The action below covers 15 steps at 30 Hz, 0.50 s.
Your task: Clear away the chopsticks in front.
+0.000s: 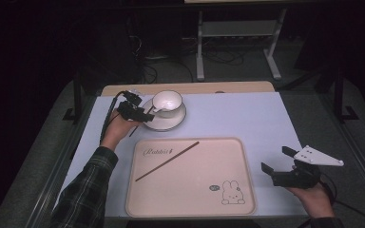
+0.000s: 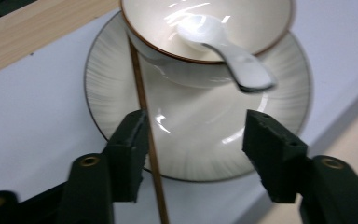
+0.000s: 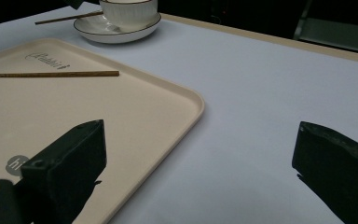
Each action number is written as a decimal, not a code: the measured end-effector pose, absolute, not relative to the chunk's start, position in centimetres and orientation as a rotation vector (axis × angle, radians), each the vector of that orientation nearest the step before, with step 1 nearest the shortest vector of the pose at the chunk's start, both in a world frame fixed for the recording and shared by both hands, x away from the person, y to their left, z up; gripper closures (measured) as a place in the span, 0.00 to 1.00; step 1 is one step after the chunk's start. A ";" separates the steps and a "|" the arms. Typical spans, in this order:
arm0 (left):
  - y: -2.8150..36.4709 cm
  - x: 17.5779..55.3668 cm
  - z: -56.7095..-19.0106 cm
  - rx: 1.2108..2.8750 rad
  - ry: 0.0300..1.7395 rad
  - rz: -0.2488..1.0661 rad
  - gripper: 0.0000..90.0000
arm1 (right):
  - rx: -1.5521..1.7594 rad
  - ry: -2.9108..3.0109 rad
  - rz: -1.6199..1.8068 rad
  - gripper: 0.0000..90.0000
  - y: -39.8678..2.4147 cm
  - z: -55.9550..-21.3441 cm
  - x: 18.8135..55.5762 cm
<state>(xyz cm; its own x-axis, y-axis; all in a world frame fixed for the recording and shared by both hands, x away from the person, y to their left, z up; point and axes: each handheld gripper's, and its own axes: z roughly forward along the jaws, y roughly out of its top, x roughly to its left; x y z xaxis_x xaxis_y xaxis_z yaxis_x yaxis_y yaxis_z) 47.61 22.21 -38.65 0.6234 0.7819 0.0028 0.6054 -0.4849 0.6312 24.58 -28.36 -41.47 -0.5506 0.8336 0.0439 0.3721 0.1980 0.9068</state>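
chopstick [image 1: 134, 127] is leaning on the saucer [image 1: 171, 122] right by the left gripper [image 1: 145, 115]. in the left gripper view it's sitting just inside the near jaw, jaws gaping, empty; a clumsy close might be tipping the spoon [image 2: 223, 51]. right gripper [image 3: 196, 177] is hanging wide open beside the tray [image 3: 186, 100].

A dim room: grey carpet [image 1: 43, 156], white metal stand [image 1: 237, 33] behind the table [image 1: 247, 114].

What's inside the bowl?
A white spoon sits inside the bowl, its handle sticking out over the rim. The rest of the bowl looks empty and shiny, though the spot under the spoon is hidden. The bowl stands on a saucer.
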 end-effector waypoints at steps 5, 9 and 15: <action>22.2 49.1 -39.9 2.266 1.137 0.405 0.62 | 1.123 2.014 1.324 0.03 -28.5 -41.5 24.6; 22.2 49.7 -40.6 2.250 1.161 0.426 0.72 | 1.127 2.010 1.326 0.03 -28.6 -41.5 24.6; 22.3 50.1 -41.1 2.223 1.180 0.425 0.79 | 1.131 2.008 1.327 0.03 -28.7 -41.5 24.5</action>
<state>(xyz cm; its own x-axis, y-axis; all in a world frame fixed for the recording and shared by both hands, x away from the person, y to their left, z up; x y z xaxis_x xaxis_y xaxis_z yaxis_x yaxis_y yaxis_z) 50.07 22.26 -41.15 0.5575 0.8301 0.0089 0.6451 -0.4400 0.6247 24.52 -28.72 -41.52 -0.5449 0.8370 0.0503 0.3741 0.1890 0.9079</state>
